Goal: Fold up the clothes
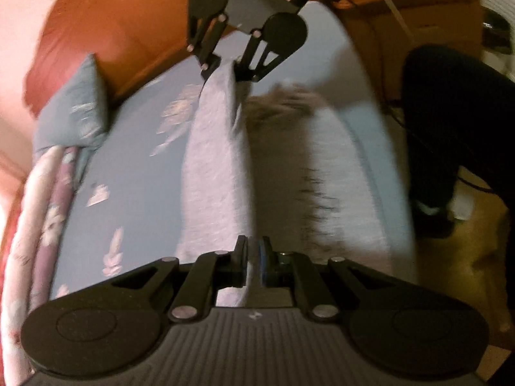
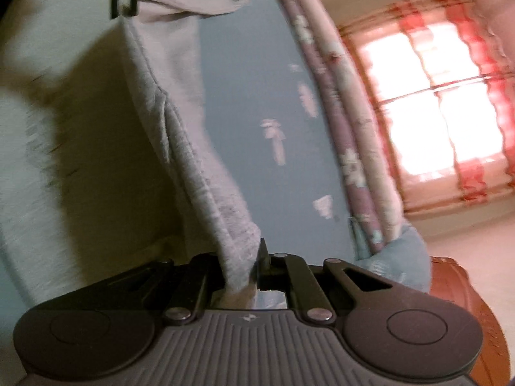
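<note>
Over the blue bedsheet (image 1: 135, 199), both grippers' fingers pinch the grey garment's (image 1: 212, 160) raised edge, bare sheet alongside.

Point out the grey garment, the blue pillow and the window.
grey garment (image 1: 215, 167), left wrist view, raised fold of cloth.
blue pillow (image 1: 72, 109), left wrist view, its middle.
window (image 2: 428, 109), right wrist view, bright curtained pane.

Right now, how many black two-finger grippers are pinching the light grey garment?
2. The left gripper holds the garment's near end; the right gripper clamps its far end, above the blue floral sheet.
</note>
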Motion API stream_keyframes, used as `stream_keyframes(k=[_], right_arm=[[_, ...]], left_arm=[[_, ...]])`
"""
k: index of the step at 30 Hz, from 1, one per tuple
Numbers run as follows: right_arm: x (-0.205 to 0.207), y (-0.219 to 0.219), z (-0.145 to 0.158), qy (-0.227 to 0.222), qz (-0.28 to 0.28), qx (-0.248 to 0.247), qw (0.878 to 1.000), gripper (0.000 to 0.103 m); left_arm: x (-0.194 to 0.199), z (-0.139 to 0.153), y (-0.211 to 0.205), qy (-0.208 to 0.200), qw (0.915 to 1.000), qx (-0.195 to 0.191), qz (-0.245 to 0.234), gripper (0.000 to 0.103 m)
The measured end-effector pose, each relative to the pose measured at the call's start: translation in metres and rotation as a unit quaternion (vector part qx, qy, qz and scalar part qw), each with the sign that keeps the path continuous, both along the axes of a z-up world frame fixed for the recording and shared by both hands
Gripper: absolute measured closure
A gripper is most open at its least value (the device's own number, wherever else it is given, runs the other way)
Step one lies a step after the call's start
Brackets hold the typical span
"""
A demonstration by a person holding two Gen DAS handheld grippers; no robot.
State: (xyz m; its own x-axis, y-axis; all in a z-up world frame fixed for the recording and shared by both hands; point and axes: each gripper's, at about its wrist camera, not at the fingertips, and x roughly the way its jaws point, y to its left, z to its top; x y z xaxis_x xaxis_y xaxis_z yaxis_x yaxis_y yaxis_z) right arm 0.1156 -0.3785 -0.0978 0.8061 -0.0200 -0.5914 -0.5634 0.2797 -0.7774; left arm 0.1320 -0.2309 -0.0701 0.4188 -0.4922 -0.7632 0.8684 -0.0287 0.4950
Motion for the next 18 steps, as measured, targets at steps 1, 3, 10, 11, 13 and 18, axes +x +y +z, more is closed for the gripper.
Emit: stream_keyframes(k=[1,3,10,11,13,18], right_arm=[[-0.005,-0.001,-0.009,0.010,0.000,-0.002,1.000,0.095],[-0.017,-0.003,-0.026,0.026,0.000,-0.006,1.000,0.095],[-0.023,-0.004,-0.034,0.043,-0.029,0.044,0.998,0.095],[-0.022,-0.004,-0.030,0.040,-0.032,0.052,0.997,0.095],[-0.019,-0.005,-0.024,0.036,-0.039,0.061,0.997,0.095],[-0.023,-0.009,-0.021,0.032,-0.040,0.066,0.996,0.095]], left_arm=[[-0.002,-0.008,-0.003,0.000,1.0000,0.007,0.000,0.099],[-0.005,-0.021,-0.009,0.000,0.9998,0.018,-0.001,0.099],[-0.024,-0.033,-0.009,-0.104,0.9946,-0.001,0.002,0.074],[-0.024,-0.037,-0.007,-0.108,0.9942,0.004,0.001,0.062],[-0.023,-0.045,-0.004,-0.101,0.9947,0.020,0.007,0.060],[-0.012,-0.065,0.004,-0.115,0.9918,0.057,0.003,0.060]])
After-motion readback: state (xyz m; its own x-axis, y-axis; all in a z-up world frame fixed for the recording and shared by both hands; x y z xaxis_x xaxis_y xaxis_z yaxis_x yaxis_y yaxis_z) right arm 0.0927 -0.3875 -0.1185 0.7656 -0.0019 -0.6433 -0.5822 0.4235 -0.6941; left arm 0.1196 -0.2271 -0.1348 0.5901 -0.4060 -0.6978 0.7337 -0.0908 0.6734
